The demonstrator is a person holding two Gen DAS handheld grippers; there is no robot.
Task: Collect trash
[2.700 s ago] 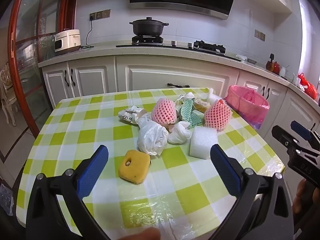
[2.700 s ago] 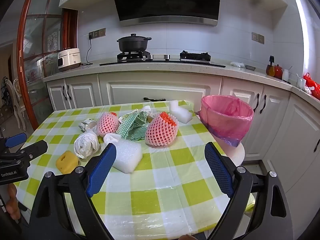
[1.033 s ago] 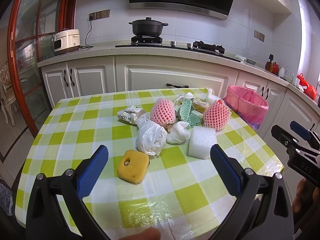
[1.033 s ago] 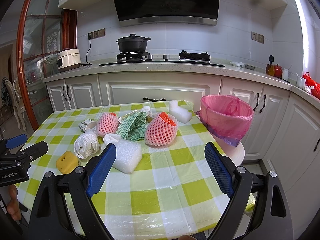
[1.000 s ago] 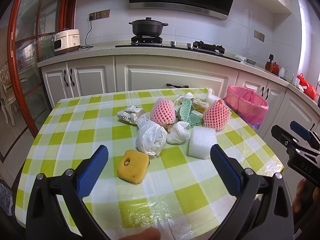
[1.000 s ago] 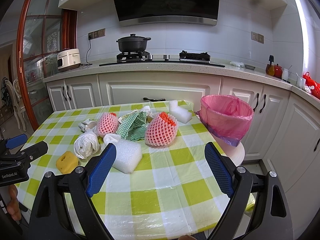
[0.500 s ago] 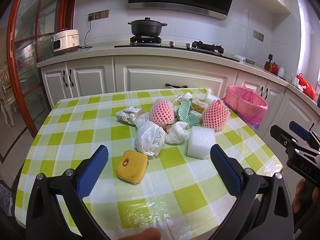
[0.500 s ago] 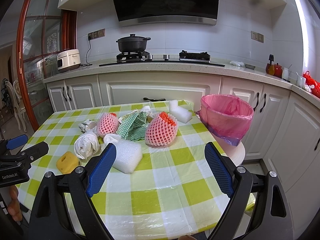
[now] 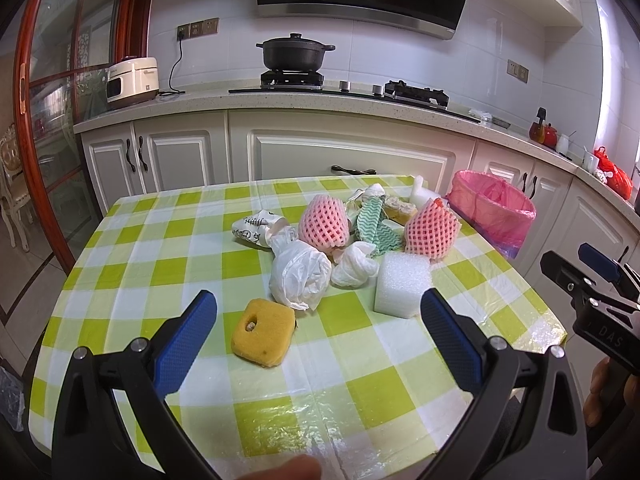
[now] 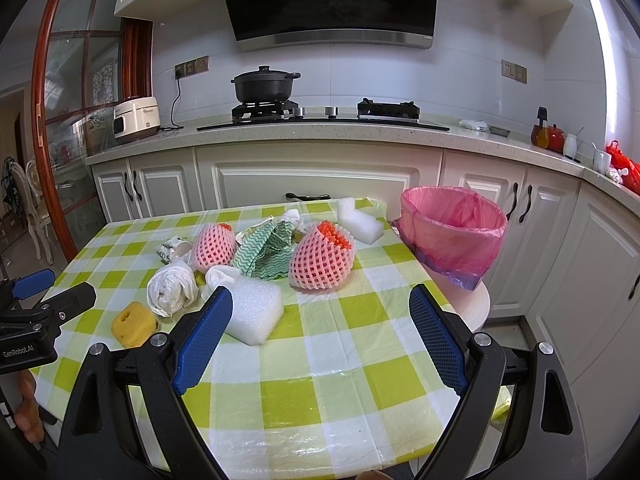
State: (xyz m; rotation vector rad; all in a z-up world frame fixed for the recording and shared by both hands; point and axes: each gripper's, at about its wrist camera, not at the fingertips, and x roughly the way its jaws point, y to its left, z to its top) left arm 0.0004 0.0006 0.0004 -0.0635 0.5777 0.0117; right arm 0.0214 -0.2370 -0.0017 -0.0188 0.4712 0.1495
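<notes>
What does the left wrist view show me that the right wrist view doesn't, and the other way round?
Only the left wrist view shows the right gripper at its right edge. Only the right wrist view shows the left gripper at its left edge, the bin's white base, and the inside of the pink bag, nothing visible in it. Both show the yellow sponge, white foam block, two pink foam nets, green cloth and checked tablecloth.

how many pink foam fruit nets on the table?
2. One pink foam mesh fruit net stands left of the green wavy-striped cloth; the other pink foam net, orange showing at its top, lies right of the cloth, nearer the pink-lined bin. The pile could hide more.
</notes>
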